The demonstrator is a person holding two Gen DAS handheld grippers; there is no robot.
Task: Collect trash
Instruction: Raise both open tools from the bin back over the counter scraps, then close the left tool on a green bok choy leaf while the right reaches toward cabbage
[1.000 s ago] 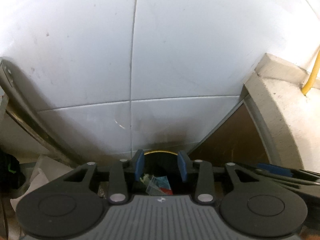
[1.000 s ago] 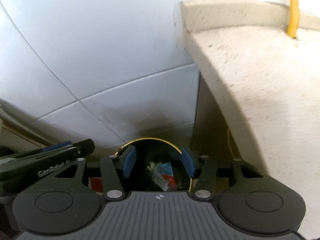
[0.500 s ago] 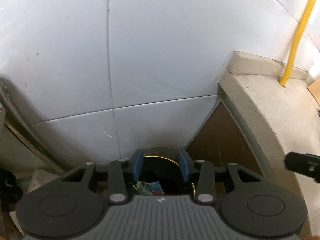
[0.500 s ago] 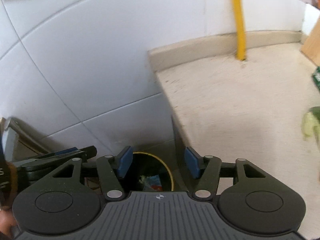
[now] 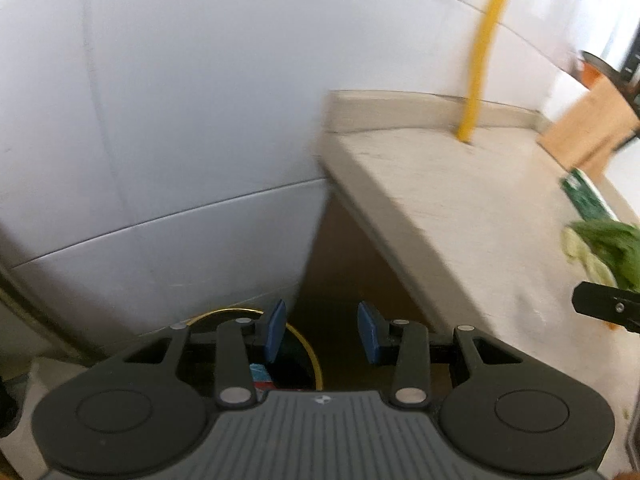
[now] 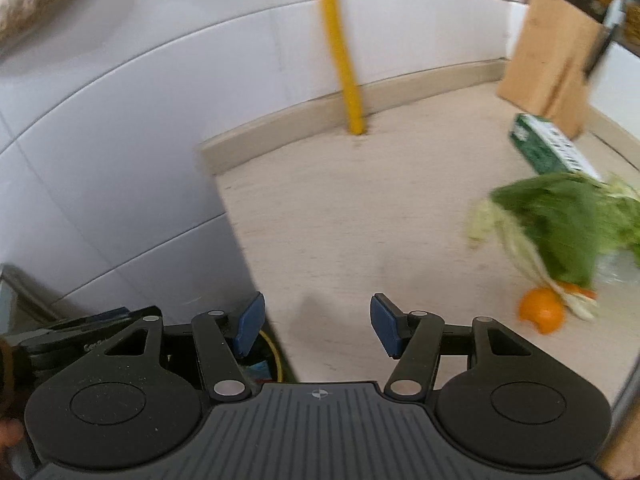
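Trash on the beige countertop (image 6: pixel 360 216) consists of one bunch of leafy green scraps (image 6: pixel 560 224) and one piece of orange peel (image 6: pixel 542 314) touching its lower tip, both near the right edge of the right wrist view. The bunch lies with its long axis slanting from upper right to lower left, its pale stem ends pointing down toward the peel, though blur softens the detail. One green carton (image 6: pixel 550 150) lies just behind the leaves, and one wooden board (image 6: pixel 556 60) leans upright beyond it. One yellow pole (image 6: pixel 340 48) stands against the white tiled wall (image 6: pixel 120 120). Below the counter's edge sits one bin with a yellow rim (image 5: pixel 308 344), holding a few coloured wrappers that are too small to count. The left gripper (image 5: pixel 322 334) hangs over that bin with its blue pads set narrowly apart and nothing between them. The right gripper (image 6: pixel 316 326) hovers above the counter's corner, its jaws parted wider and empty, well apart from the leaves.
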